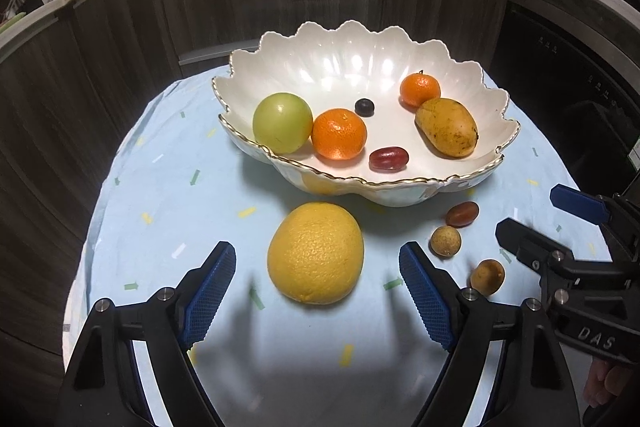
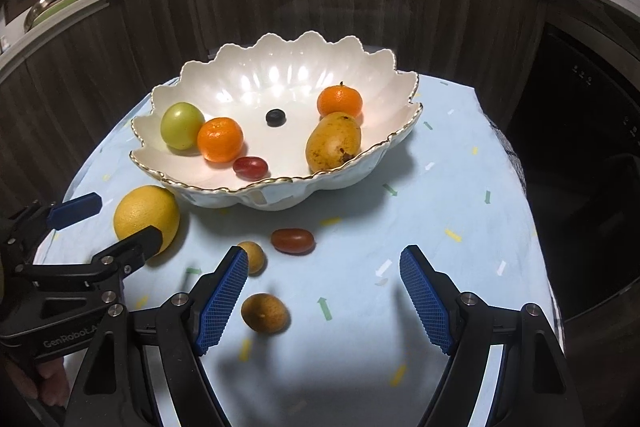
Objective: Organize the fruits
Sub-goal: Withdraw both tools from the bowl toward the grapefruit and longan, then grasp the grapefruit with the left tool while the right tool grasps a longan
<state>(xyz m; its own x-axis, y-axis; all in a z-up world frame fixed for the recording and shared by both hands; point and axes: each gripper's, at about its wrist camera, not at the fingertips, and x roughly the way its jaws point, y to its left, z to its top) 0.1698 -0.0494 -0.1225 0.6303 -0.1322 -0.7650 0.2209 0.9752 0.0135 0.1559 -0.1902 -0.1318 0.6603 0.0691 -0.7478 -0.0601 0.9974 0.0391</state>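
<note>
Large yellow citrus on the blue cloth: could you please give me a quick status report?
Left tool open, citrus between its fingers, untouched. Right tool open, empty, over the small brown fruits. White scalloped bowl just beyond; nothing blocking.

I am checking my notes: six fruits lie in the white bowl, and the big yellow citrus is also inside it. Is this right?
Not quite. The big yellow citrus lies outside the white bowl, on the blue cloth in front of it; the left wrist view shows this. Six fruits in the bowl is correct.
</note>
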